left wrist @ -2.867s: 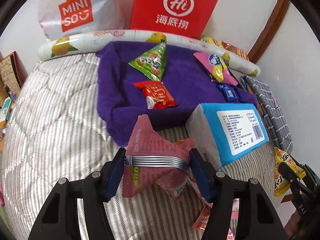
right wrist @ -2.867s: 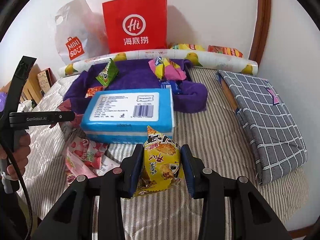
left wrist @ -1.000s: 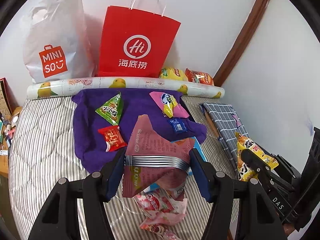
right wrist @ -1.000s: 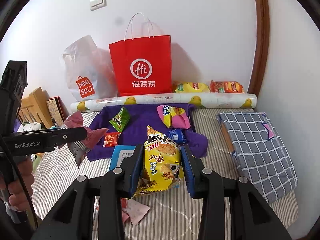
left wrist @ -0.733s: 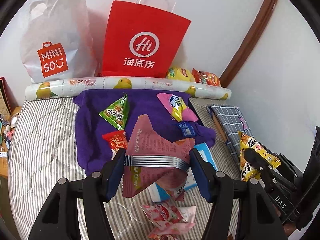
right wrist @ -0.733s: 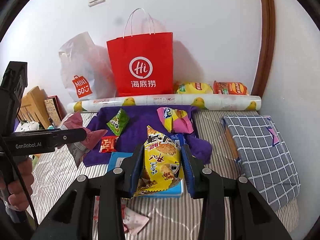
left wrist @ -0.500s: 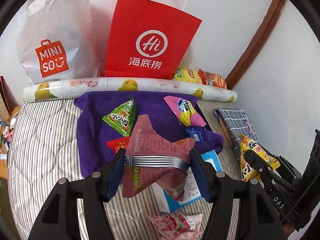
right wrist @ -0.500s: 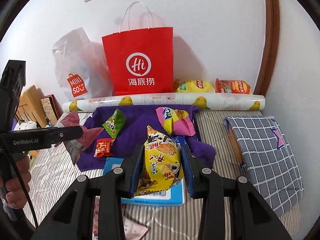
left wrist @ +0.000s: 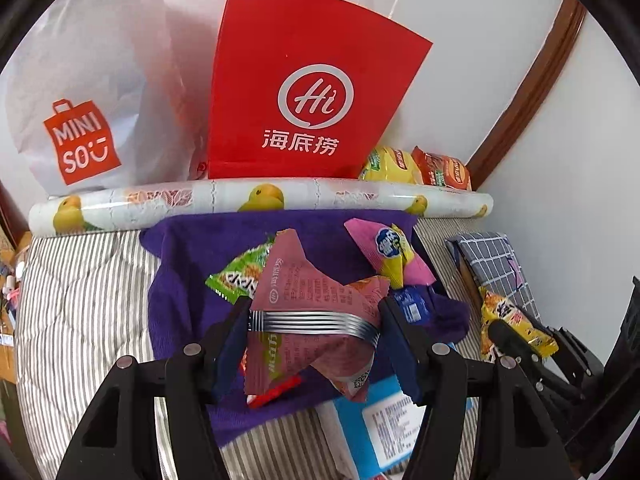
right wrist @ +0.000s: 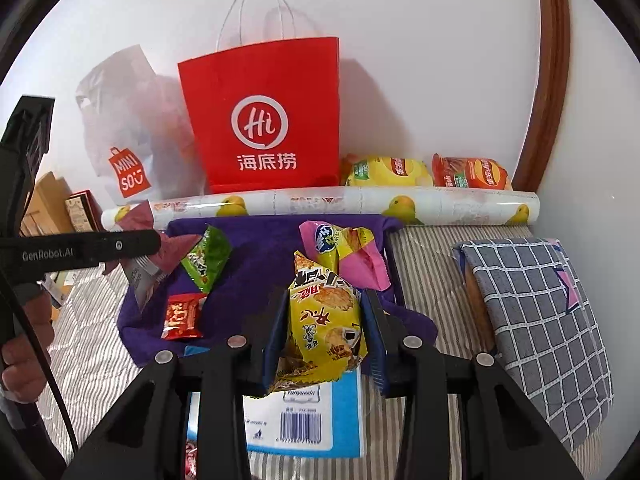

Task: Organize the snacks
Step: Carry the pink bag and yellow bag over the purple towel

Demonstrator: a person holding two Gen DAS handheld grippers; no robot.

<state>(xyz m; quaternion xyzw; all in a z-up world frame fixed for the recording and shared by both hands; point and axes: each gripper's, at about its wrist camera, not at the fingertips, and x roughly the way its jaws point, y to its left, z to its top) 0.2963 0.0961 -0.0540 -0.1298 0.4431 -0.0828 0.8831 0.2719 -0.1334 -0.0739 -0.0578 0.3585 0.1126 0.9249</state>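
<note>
Left gripper (left wrist: 314, 322) clamped crinkled pink foil snack packet (left wrist: 316, 312) between jaws (mid-pack); right gripper (right wrist: 324, 330) pinched yellow plastic snack bag (right wrist: 324, 320) likewise.

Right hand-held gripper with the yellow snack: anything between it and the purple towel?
Nothing visible. The right hand-held gripper holds the yellow snack over the towel's near edge; bare purple lies ahead between the green packet and pink packet.

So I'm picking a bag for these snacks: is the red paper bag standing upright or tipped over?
Upright. The red paper bag stands against the wall behind the patterned roll, handles pointing up.
</note>
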